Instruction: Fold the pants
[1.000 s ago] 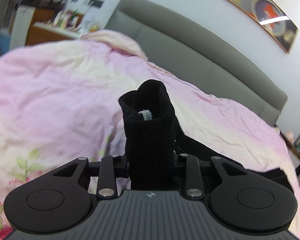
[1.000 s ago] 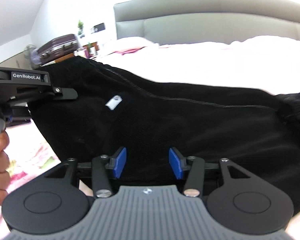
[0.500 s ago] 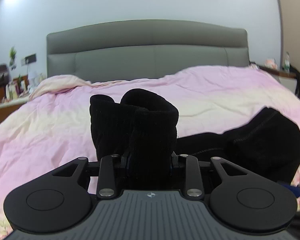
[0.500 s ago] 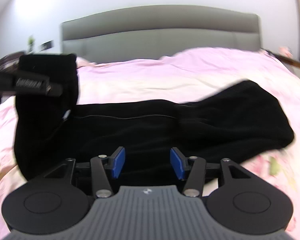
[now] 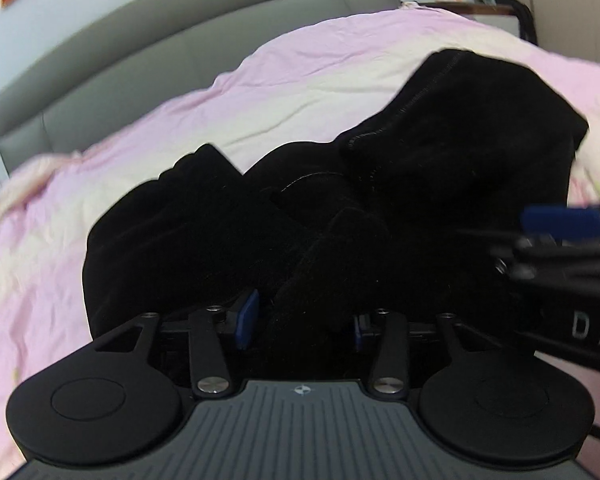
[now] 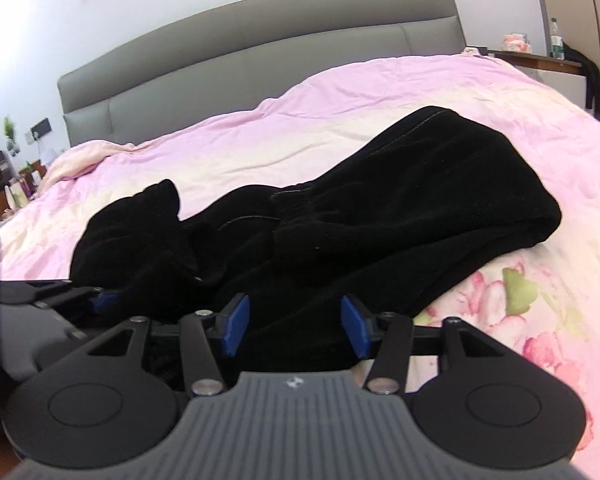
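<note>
Black pants (image 5: 440,184) lie bunched on the pink bed cover, also in the right wrist view (image 6: 380,216). My left gripper (image 5: 300,320) is low over the near end of the pants; its blue pads stand apart with a fold of black cloth between them, so it looks open. My right gripper (image 6: 296,326) is open over the near edge of the pants, blue pads apart. The right gripper shows blurred at the right of the left wrist view (image 5: 568,248); the left gripper shows at the left of the right wrist view (image 6: 60,300).
The pink floral bed cover (image 6: 540,280) spreads all around. A grey padded headboard (image 6: 260,48) stands behind. A bedside stand with bottles (image 6: 540,52) is at far right; a cluttered side table (image 6: 12,184) at far left.
The left gripper has lowered the raised pants end onto the rest of the pants and its jaws have parted. The right gripper stayed open and moved closer to the cloth.
</note>
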### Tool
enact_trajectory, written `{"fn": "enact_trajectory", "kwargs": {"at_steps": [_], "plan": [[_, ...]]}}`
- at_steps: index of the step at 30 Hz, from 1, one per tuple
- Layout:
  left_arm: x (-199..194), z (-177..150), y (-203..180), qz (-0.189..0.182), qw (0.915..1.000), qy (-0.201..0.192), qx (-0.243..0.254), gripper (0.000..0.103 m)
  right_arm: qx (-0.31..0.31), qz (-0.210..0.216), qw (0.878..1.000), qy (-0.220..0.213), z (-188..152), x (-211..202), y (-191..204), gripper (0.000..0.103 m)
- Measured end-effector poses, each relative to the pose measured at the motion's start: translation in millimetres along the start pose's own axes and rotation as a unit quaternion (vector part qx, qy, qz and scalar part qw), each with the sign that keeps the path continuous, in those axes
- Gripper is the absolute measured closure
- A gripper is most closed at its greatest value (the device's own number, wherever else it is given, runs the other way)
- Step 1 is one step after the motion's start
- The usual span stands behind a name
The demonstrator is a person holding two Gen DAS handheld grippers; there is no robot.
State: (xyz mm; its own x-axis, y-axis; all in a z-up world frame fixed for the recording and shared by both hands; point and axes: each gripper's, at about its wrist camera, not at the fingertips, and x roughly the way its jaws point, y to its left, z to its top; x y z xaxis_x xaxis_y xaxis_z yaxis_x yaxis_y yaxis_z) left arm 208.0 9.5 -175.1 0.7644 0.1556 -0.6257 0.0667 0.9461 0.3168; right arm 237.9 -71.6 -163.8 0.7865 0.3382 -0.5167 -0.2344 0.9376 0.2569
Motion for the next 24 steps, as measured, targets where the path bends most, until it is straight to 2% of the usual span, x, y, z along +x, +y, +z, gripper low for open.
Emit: {"fn": "enact_trajectory", "kwargs": {"at_steps": [2,4,8,10,12,14,15,17,19,22,24], "plan": [[-5,-1,1,-0.003,0.9999,-0.004,-0.016,0.047,0.004,0.002,1.0,0.0,0,0,-2,0.052],[-14,-2,15,-0.029,0.9981,-0.007,-0.054,0.044,0.005,0.002,1.0,-0.002,-2,-4,-1,0.052],[-49,-11,40,-0.07,0.9934,-0.025,-0.087,0.032,0.017,0.008,1.0,-0.004,-1,-9,-4,0.051],[-70,-22,60,-0.088,0.9874,-0.037,-0.126,0.026,0.02,0.009,1.0,-0.002,-1,-9,-6,0.05],[-88,-34,85,-0.1,0.978,-0.045,-0.177,0.017,0.026,0.014,1.0,0.0,2,-8,-5,0.045],[-99,-51,116,-0.107,0.962,-0.054,-0.246,0.014,0.028,0.025,0.999,-0.004,5,-10,-2,0.042],[-99,-60,133,-0.111,0.9494,-0.053,-0.289,0.013,0.026,0.031,0.999,-0.007,7,-12,1,0.038],[-91,-79,164,-0.133,0.9184,-0.037,-0.371,0.013,0.025,0.053,0.998,-0.006,11,-14,9,0.035],[-76,-94,185,-0.159,0.8888,-0.008,-0.43,0.013,0.036,0.085,0.996,0.007,15,-12,15,0.031],[-55,-113,198,-0.195,0.8557,0.031,-0.478,0.013,0.074,0.135,0.987,0.054,20,-2,20,0.03],[-43,-122,199,-0.209,0.842,0.053,-0.495,0.013,0.111,0.142,0.98,0.088,20,11,20,0.03]]}}
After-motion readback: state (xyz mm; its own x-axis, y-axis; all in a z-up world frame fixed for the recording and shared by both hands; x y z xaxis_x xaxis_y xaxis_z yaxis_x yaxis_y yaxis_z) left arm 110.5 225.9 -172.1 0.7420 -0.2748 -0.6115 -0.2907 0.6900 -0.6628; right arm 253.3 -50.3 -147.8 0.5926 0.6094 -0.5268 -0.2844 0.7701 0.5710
